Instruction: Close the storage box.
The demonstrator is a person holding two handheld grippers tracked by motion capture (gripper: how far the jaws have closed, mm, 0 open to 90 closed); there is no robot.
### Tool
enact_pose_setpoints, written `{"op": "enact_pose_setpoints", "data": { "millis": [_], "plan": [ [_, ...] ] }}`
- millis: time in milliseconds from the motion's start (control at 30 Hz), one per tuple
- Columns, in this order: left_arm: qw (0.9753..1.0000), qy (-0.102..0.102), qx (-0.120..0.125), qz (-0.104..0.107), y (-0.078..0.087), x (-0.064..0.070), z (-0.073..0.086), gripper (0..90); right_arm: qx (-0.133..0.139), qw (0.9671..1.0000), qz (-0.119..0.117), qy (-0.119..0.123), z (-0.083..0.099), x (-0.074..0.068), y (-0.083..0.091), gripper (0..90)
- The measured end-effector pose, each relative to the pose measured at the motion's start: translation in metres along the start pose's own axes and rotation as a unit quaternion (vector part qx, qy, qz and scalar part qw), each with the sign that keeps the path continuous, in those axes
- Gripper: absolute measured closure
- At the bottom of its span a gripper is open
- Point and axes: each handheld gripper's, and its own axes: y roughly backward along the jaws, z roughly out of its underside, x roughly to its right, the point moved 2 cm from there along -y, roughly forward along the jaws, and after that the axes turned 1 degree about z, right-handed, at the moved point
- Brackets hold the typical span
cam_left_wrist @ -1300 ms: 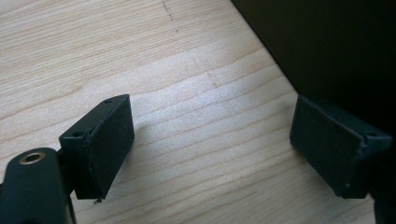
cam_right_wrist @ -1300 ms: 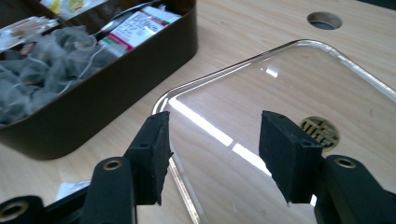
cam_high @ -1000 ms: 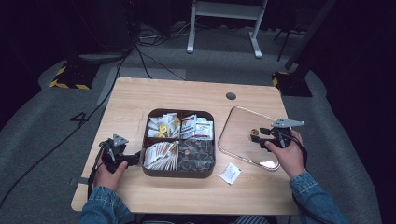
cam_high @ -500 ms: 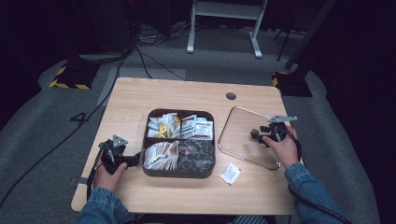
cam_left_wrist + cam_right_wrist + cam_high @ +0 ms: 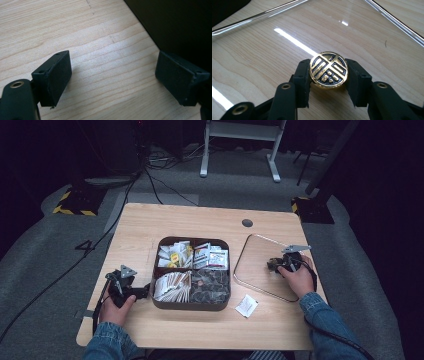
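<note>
Since a second ago, right tongs are nudging nearer, pinching the gold knob of the glass lid lying right of the box. Lid is probably heavy, slick, breakable. Left tongs are gaping wide on the counter.

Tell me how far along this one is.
Done: the right gripper has its fingers shut on the gold knob of the glass lid. In hand: the lid looks flat on the table. Left: likely covering the compartment box; a loose packet lies outside.
</note>
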Motion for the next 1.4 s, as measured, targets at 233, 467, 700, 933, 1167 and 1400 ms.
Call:
{"op": "enact_pose_setpoints", "data": {
  "millis": [233,467,700,933,1167,1400],
  "plan": [
    [1.0000,0.000,0.000,0.001,0.000,0.000,0.000,14.0,0.002,1.0000,0.002,0.009,0.001,-0.001,0.001,58.7],
    [1.0000,0.000,0.000,0.001,0.000,0.000,0.000,14.0,0.010,0.9999,-0.009,-0.003,-0.005,0.001,0.012,58.7],
    [1.0000,0.000,0.000,0.001,0.000,0.000,0.000,14.0,0.026,0.9994,-0.021,-0.012,-0.020,-0.002,0.037,58.7],
    [1.0000,0.000,0.000,0.001,0.000,0.000,0.000,14.0,0.045,0.9987,-0.026,-0.007,-0.032,-0.009,0.055,58.7],
    [1.0000,0.000,0.000,0.001,0.000,0.000,0.000,14.0,0.058,0.9977,-0.036,-0.004,-0.044,-0.020,0.070,58.7],
    [1.0000,0.000,0.000,0.001,0.000,0.000,0.000,14.0,0.061,0.9975,-0.036,0.003,-0.056,-0.029,0.080,58.7]
  ]
}}
